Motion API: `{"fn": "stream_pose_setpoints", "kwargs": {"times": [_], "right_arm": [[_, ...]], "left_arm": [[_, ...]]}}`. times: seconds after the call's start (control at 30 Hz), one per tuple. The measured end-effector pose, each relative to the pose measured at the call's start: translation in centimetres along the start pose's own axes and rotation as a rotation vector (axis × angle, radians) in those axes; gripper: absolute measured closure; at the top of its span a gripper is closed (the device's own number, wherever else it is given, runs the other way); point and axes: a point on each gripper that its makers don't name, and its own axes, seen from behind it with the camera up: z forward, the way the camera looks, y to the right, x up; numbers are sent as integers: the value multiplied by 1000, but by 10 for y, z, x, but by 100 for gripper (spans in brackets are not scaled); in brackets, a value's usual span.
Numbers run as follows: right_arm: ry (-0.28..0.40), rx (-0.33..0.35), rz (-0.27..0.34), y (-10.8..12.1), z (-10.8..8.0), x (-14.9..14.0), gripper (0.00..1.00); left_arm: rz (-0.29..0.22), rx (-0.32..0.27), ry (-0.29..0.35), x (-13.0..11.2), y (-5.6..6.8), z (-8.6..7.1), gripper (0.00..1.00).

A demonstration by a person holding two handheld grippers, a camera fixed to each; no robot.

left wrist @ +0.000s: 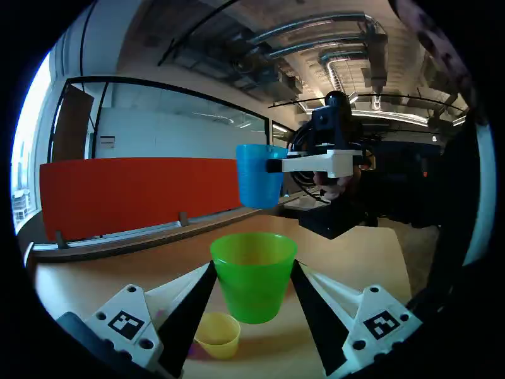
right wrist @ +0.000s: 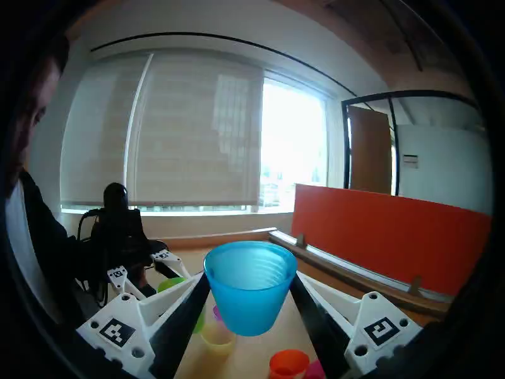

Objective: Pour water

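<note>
My left tongs (left wrist: 253,268) clamp the green cup (left wrist: 254,297), right tongs (right wrist: 249,281) the blue cup (right wrist: 250,303) — probably light, slick plastic — I grip mid-wall, gently.

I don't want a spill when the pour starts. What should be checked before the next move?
1. Left gripper on green cup: ok, both fingers press its sides.
2. Right gripper on blue cup: ok, gripped the same way.
3. Both cups upright: ok.
4. Water in blue cup: cannot tell.
5. Blue cup above green cup's mouth: not ok, the two are apart, the blue one higher and farther off.
</note>
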Motion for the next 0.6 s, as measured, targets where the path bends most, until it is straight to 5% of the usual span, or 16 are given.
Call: {"fn": "stream_pose_setpoints", "kwargs": {"times": [0.6], "right_arm": [[-63,7,-6,-5,-17,-39,10]], "left_arm": [[4,-29,-79,-23,10,-5,16]]}}
